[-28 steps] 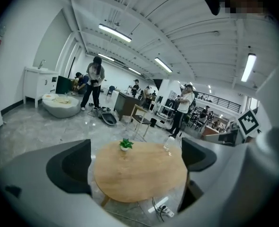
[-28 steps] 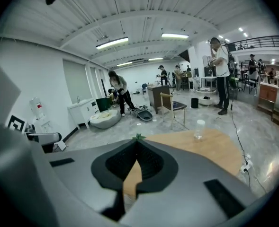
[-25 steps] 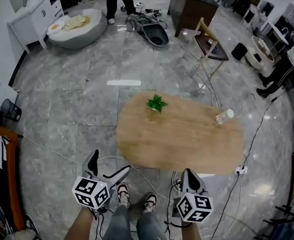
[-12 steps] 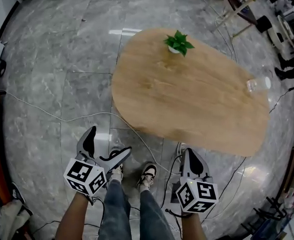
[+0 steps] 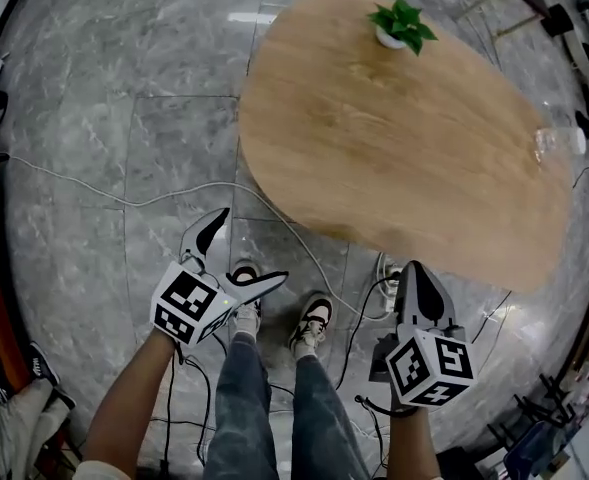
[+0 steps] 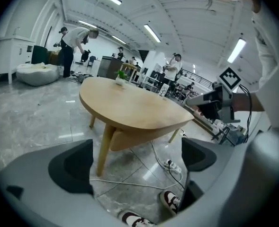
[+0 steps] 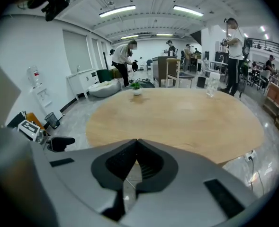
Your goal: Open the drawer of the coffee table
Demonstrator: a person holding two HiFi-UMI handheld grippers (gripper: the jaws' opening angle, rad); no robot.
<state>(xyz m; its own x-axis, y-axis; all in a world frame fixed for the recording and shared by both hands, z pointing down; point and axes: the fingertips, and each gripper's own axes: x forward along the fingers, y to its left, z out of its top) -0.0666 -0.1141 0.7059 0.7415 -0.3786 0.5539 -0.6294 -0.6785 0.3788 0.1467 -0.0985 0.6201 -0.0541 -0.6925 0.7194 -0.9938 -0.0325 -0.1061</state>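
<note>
Wooden coffee table [image 5: 404, 138], drawer cannot be made out | left claw [image 5: 249, 249] apart, empty | right claw [image 5: 414, 274] together

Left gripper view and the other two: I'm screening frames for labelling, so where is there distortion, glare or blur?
Left gripper view: strong fisheye with dark corners, though the coffee table is sharp. Head view: wide-angle curving and a bright glare streak on the floor. Right gripper view: fisheye again, with a pale sheen on the coffee table.
</note>
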